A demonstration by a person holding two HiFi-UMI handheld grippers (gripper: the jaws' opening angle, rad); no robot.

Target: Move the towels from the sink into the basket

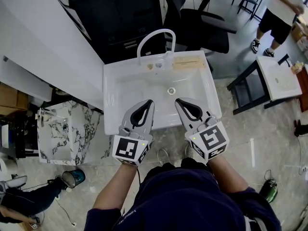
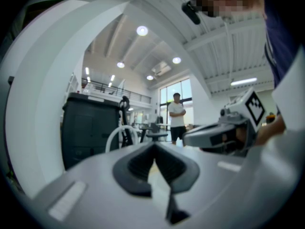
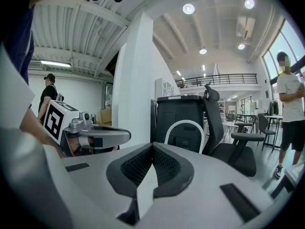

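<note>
The white sink (image 1: 113,87) lies straight below me with its curved white faucet (image 1: 155,35) at the back and a drain (image 1: 171,91) in the basin. No towel shows in the basin, and no basket is in any view. My left gripper (image 1: 149,103) hovers over the sink's front edge, jaws shut with nothing between them. My right gripper (image 1: 178,102) is beside it, also shut and holding nothing. In the left gripper view the left gripper (image 2: 155,145) has its pads meeting, with the right gripper (image 2: 223,134) alongside. The right gripper view shows the right gripper (image 3: 152,145) closed too, the left gripper (image 3: 91,134) at its side.
A tan card (image 1: 185,63) lies on the sink's back ledge. Behind the sink stand a black cabinet (image 1: 120,18) and a black office chair (image 1: 199,25). A marble-patterned small sink (image 1: 62,131) sits left, another white sink (image 1: 279,78) right. A person (image 1: 281,11) stands at the far right.
</note>
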